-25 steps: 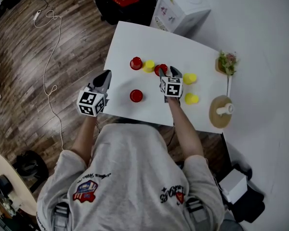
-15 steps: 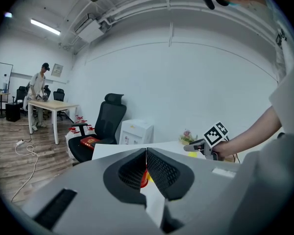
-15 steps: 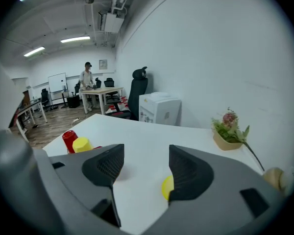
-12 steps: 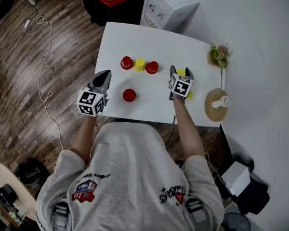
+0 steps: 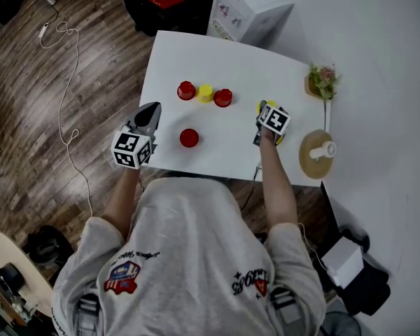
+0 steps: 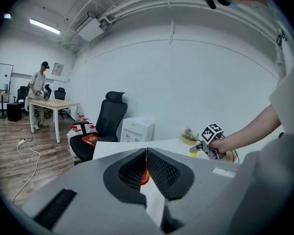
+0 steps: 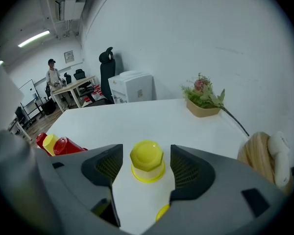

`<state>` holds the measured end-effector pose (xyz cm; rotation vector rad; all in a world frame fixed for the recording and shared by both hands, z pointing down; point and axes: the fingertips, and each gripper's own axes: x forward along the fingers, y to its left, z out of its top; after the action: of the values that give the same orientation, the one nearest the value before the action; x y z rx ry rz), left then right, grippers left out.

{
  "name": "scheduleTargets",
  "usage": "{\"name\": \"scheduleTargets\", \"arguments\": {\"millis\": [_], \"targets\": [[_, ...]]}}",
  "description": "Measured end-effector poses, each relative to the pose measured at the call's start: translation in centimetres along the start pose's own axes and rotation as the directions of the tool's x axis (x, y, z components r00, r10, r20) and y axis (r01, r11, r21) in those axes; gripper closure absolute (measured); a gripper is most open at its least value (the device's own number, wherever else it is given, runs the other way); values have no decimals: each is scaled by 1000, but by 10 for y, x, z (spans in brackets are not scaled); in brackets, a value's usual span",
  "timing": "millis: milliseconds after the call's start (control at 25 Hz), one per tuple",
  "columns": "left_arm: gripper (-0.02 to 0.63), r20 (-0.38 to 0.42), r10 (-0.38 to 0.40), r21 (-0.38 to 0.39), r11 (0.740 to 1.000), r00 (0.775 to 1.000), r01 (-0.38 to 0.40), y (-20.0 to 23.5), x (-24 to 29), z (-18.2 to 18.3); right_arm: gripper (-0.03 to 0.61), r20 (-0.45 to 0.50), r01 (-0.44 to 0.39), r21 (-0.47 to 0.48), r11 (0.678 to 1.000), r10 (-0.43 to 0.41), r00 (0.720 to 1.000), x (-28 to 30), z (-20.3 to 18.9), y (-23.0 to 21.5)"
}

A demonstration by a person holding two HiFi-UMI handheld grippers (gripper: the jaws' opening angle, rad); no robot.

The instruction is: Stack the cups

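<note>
Three upturned cups stand in a row at the table's back: a red cup [image 5: 186, 90], a yellow cup [image 5: 205, 93] and another red cup [image 5: 222, 97]. A lone red cup [image 5: 189, 138] sits nearer me. My right gripper [image 5: 266, 110] [image 7: 146, 154] straddles an upturned yellow cup [image 5: 261, 106] [image 7: 147, 161]. Its jaws are closing, with gaps showing on both sides of the cup. A second yellow cup [image 5: 278, 139] peeks out beside that hand. My left gripper [image 5: 148, 115] [image 6: 146, 153] hovers shut and empty over the table's front left edge.
A small potted plant [image 5: 322, 81] [image 7: 203, 99] and a round wooden stand [image 5: 318, 154] [image 7: 259, 153] sit by the table's right edge. A white appliance [image 5: 252, 2] stands behind the table and a black office chair [image 6: 107, 119] at its far left. A person [image 6: 38, 89] stands at a distant desk.
My right gripper has left the red cup at the end of the row and moved right to the yellow cup. The left gripper has stayed put.
</note>
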<state>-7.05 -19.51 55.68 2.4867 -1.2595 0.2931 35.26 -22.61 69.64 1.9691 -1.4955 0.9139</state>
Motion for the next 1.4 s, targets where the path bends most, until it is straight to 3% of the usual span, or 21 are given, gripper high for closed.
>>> {"name": "scheduleTargets", "arguments": {"millis": [200,440,760,1080,1400], "targets": [[607,-4,-1,-3,1000,1000,1,0,1,0,360,-38,6,-28,1000,-7,999,1,-5,-1],[607,0,-8,-6,1000,1000,8,1,4,2,362,11,-8,-68,998,9,1000,-9,10,8],[607,12,-5,-15,1000,1000,5,4,1,-1,364,111,-143,-220,965,171,979,-40,53,79],[607,29,29,-31,999,999,-29,16,-13,-4,364,103,-324,-423,846,400,911,-72,72,192],[607,40,82,-51,995,996,-80,34,-34,-8,364,2,-425,-561,711,515,857,-84,49,275]]}}
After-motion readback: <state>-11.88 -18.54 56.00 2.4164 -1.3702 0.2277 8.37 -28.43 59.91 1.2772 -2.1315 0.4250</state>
